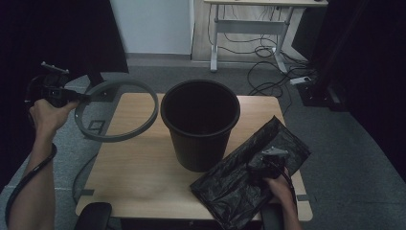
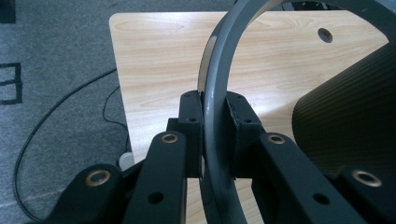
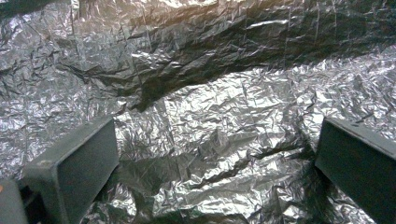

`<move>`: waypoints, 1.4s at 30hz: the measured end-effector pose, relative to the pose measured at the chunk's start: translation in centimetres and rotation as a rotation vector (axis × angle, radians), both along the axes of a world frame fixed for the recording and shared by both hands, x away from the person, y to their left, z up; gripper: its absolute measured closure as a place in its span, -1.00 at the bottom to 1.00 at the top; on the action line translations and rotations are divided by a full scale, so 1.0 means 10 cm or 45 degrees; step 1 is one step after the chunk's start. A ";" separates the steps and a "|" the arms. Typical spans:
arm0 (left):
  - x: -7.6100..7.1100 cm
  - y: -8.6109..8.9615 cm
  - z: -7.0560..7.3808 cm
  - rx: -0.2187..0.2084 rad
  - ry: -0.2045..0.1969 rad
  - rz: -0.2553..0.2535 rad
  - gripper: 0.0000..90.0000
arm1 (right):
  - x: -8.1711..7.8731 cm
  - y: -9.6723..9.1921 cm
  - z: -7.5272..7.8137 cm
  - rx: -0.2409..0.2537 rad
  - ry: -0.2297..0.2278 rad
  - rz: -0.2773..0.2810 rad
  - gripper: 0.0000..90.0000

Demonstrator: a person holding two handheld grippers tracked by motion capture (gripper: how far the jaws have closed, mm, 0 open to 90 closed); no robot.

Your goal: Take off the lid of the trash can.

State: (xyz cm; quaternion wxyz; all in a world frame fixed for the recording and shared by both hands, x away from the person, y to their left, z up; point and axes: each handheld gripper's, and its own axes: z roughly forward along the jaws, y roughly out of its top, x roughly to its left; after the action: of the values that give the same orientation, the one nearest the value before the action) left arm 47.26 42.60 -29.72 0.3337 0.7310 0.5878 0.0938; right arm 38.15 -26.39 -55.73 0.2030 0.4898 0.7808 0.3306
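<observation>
Left gripper point(image 2: 215, 121) holds ring point(image 1: 143, 122) overhanging table edge point(image 1: 107, 139)

The left gripper point(image 2: 215, 109) is black, with two thick arms that have round brass rings and small screw holes in them. A black cable point(image 1: 28, 175) runs along the bare left arm. The right gripper point(image 1: 266, 163) is black too, with a little grey plate on top.
</observation>
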 end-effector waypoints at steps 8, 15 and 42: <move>-0.01 -0.01 -0.19 -0.019 0.008 -0.014 0.73 | 0.00 0.00 0.00 -0.001 0.000 0.000 -1.00; -0.01 -0.05 -0.39 -0.003 0.022 -0.028 0.74 | 0.00 0.00 0.00 -0.001 0.000 0.000 -1.00; -0.08 -0.16 -1.03 -0.014 0.006 -0.049 0.73 | 0.00 0.00 0.00 -0.001 0.001 -0.002 -1.00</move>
State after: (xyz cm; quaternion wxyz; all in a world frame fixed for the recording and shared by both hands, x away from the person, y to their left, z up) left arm 46.49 40.99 -39.99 0.3380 0.7404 0.5751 0.0824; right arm 38.14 -26.37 -55.72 0.2031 0.4903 0.7806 0.3300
